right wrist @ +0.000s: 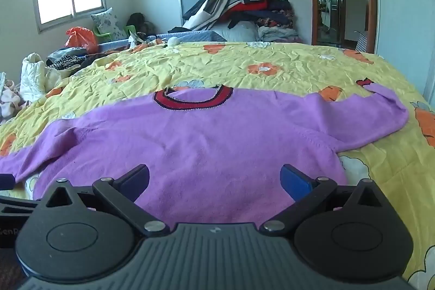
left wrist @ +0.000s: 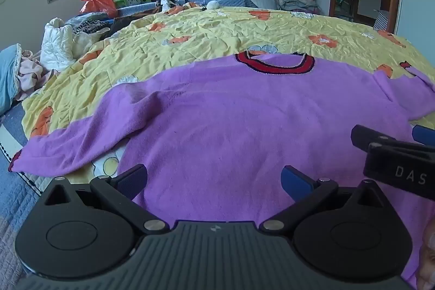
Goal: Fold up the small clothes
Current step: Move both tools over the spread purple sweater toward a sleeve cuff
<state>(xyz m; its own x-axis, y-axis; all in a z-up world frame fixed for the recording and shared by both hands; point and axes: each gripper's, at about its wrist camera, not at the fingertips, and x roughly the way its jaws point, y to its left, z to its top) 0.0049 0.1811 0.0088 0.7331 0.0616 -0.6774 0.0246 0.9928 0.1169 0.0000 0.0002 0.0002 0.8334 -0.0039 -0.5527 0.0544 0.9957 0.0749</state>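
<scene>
Purple sweater lay flat across the centre of the frame on the yellow bed cover. Left tongs and right tongs gaped, empty, over its hem. Risk: pinching the cover too, or uneven sleeves skewing the fold.

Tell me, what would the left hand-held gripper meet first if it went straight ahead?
Probably the purple sweater: the open left hand-held gripper points over its body toward the red collar. Height above the cloth is unclear.
</scene>
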